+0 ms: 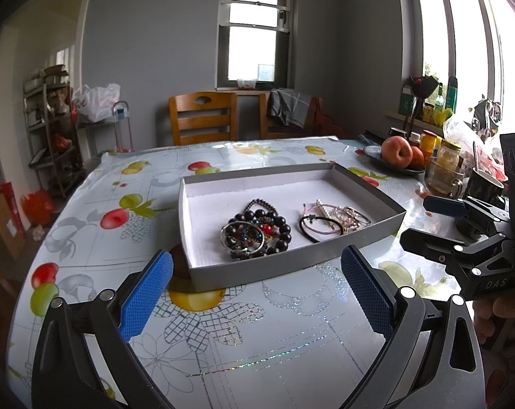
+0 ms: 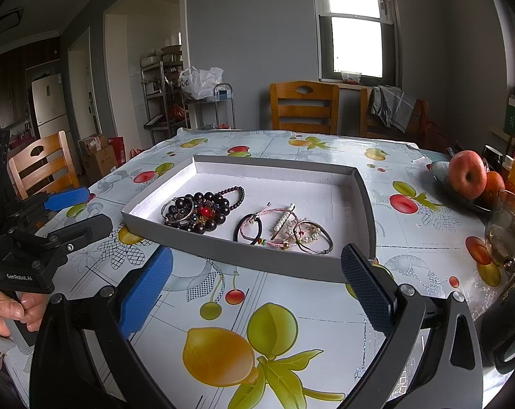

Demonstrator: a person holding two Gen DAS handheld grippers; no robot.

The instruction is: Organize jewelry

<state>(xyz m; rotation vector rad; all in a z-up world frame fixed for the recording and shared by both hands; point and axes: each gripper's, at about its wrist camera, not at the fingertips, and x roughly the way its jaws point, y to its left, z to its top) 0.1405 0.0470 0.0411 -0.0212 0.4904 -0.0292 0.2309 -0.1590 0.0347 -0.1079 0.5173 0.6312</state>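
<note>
Hovering near the tray [image 2: 257, 262], left gripper [image 1: 257, 283] and right gripper [image 2: 257, 283] gape empty; best pinch one loose bangle [image 2: 313, 240] cleanly.

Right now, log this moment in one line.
left gripper: open, empty | right gripper: open, empty | jewelry: piled in gray tray | stage: pre-grasp
</note>
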